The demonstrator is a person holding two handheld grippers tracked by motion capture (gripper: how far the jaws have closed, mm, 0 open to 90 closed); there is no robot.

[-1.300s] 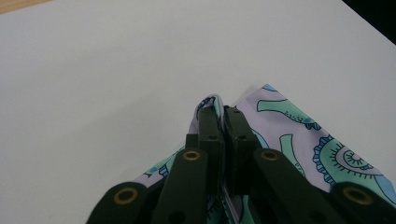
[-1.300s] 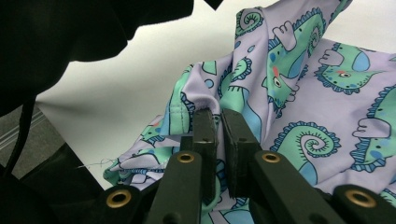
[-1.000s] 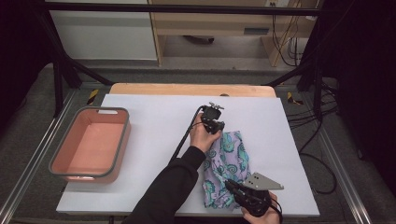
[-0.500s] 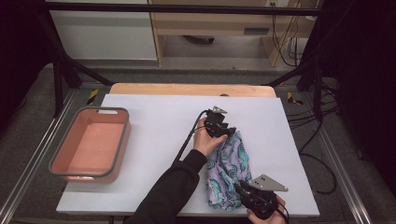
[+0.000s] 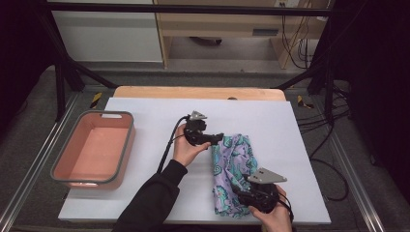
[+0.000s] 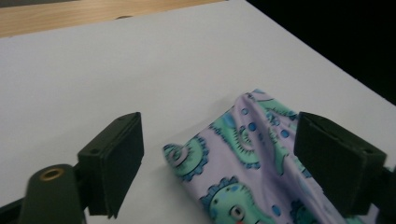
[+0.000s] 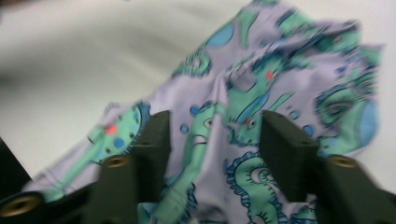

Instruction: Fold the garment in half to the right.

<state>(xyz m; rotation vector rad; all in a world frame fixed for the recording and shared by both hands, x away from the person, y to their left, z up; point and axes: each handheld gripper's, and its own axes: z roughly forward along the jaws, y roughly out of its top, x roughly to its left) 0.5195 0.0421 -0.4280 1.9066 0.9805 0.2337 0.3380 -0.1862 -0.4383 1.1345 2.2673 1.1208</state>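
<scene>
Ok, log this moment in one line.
left claw: just opened, off cloth | right claw: opening over cloth | bin: empty

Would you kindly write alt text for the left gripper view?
A hand-held gripper with its two black jaws standing open, a patterned cloth lying loose between them on a white table. The jaws have just been opening.

A lab recording bay: black frame posts (image 5: 60, 79) flank the white-covered table (image 5: 145, 116), loose cables (image 5: 295, 34) hanging behind it.
</scene>
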